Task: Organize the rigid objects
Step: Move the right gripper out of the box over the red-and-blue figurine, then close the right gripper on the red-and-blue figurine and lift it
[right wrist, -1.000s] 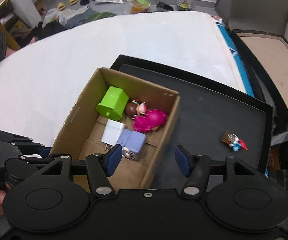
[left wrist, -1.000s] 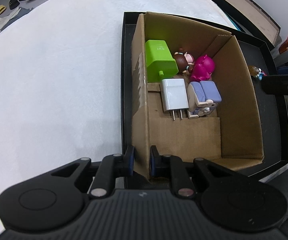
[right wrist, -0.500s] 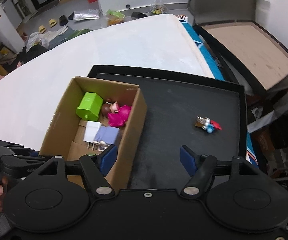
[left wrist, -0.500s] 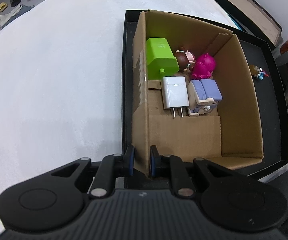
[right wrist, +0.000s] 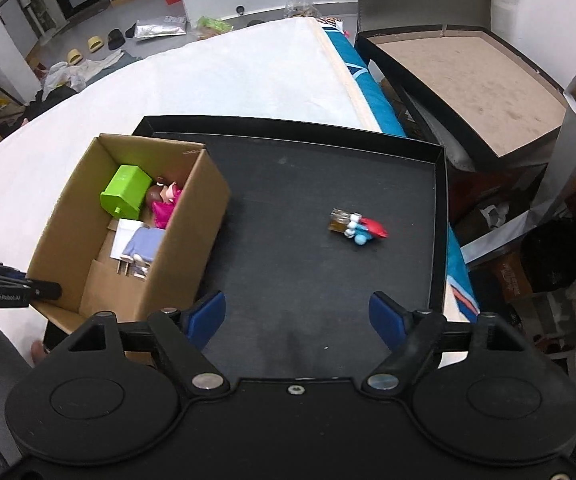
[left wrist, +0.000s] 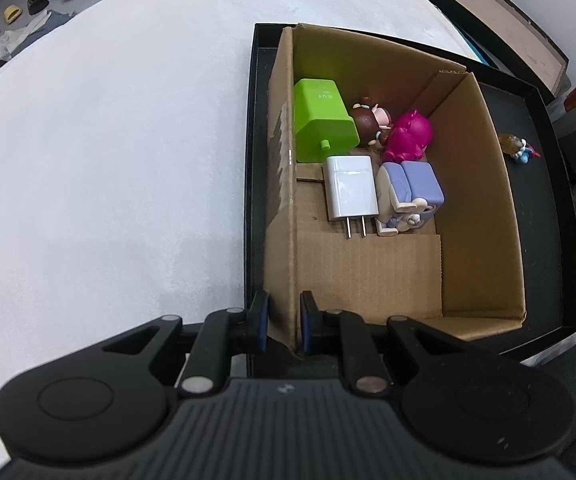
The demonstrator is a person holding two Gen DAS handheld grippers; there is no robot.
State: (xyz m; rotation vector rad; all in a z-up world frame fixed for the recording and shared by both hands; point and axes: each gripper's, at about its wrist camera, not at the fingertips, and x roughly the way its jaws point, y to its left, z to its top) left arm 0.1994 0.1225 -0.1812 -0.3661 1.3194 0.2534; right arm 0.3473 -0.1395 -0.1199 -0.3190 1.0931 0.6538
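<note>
White bedding is carrying the black tray [right wrist: 436,216], where the left gripper [left wrist: 284,326] is pinching the cardboard box [left wrist: 483,216] wall and the empty right gripper [right wrist: 296,316], jaws just opening wide, is risking knocking the small figurine [right wrist: 353,227] toward the tray's far edge.

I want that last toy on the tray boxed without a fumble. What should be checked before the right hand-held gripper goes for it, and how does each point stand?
1. Right hand-held gripper empty, jaws apart: ok, they have just been opening with nothing between them.
2. Small toy free to grasp: ok, it lies alone on the black tray.
3. Gripper over the toy: not ok, the toy lies well ahead of the fingertips.
4. Cardboard box steadied: ok, the left hand-held gripper is shut on its wall.
5. Room in the box: ok, bare floor at the near end.
6. Toy's firmness: cannot tell.
</note>
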